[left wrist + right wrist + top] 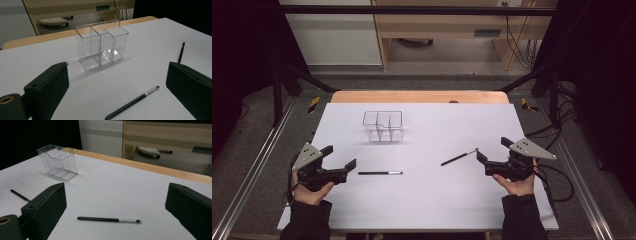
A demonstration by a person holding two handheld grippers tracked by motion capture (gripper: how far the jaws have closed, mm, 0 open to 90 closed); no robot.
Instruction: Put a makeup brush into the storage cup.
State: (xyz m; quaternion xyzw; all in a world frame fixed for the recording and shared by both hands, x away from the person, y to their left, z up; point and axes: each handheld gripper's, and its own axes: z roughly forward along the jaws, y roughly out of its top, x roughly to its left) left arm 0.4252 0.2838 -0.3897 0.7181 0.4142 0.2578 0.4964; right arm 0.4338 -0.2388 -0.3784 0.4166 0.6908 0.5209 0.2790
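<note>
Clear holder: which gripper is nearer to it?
Left. The left gripper sits below-left of the holder; the right gripper is farther off to its right, across the table.

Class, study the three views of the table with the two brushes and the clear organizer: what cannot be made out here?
- Left brush: handle end cut off by the bottom edge in the left gripper view.
- Same brush, right gripper view: mostly hidden behind a jaw.
- Right brush: bristle tip blurred.
- Clear organizer: dividers faint, too small in the high view.

Two black brushes (380,173) (459,157) with silver ferrules, a clear organizer (383,125), a white table (427,200).
</note>
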